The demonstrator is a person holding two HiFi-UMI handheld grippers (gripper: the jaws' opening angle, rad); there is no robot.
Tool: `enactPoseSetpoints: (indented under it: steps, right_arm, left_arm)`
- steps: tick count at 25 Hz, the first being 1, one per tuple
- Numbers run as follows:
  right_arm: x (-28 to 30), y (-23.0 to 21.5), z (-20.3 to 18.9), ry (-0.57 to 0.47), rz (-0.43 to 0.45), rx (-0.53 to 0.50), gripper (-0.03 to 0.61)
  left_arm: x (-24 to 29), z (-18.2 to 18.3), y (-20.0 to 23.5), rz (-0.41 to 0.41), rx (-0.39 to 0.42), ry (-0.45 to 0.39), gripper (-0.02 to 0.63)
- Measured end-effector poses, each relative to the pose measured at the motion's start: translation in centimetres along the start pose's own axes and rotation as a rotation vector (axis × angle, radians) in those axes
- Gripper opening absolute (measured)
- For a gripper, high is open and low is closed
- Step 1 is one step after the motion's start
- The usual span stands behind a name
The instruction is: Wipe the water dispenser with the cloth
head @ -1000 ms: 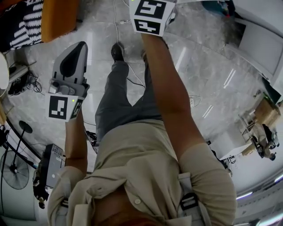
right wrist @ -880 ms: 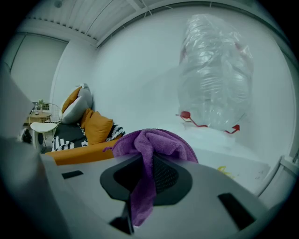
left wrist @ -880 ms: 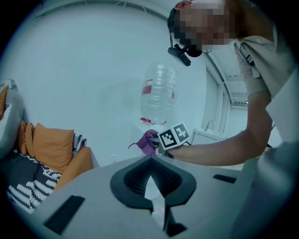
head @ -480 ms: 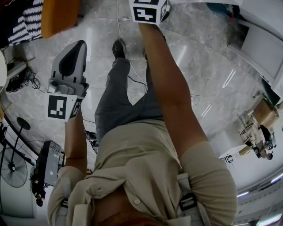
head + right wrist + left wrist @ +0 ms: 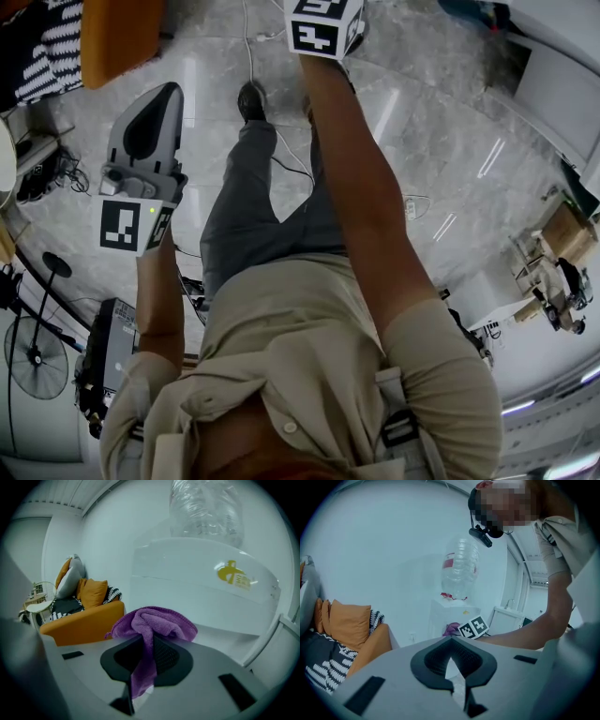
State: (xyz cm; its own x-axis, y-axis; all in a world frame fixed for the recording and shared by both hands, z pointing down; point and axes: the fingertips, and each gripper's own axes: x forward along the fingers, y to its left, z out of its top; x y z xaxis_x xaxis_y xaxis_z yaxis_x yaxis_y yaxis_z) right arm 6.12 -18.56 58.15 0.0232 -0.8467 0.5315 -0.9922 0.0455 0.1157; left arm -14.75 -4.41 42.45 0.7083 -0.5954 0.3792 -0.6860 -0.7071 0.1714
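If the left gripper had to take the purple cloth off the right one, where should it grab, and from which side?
Probably the bunched wad of the purple cloth that bulges past the tips of the right gripper, approached from ahead of those tips. The jaws pinch the cloth's middle, and only a thin tail hangs behind them.

The right arm (image 5: 361, 197) is stretching far forward, the right hand-held gripper (image 5: 147, 639) pinching a purple cloth (image 5: 154, 620) between its closed jaws. Behind and to its left, the left hand-held gripper (image 5: 451, 644) is pointing ahead on a bent left arm (image 5: 159, 300), jaws together and empty.
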Motion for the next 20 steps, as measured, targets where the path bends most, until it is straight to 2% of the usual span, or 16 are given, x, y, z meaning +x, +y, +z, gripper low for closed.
enactPoseSetpoints:
  steps: [7,13,17,20]
  right_arm:
    - [-3.4,-5.8,-2.1,0.001,-0.065,0.031,0.063]
    - [-5.3,-13.5,-5.0,0.032,-0.202,0.099,0.063]
    - [-6.4,-15.7,-5.5,0.025,-0.229,0.100,0.063]
    - [-7.0,-17.0,-5.9,0.015,-0.247,0.138,0.063]
  left_arm:
    - [2.4,1.1,-1.2,-0.030,0.009,0.001,0.015]
    - [3.8,1.2,-2.4,-0.046,0.020,0.013,0.015]
    - [4.7,1.4,-3.4,-0.059,0.025,0.019,0.015]
    - [5.4,1.7,-4.3,-0.068,0.032,0.020,0.015]
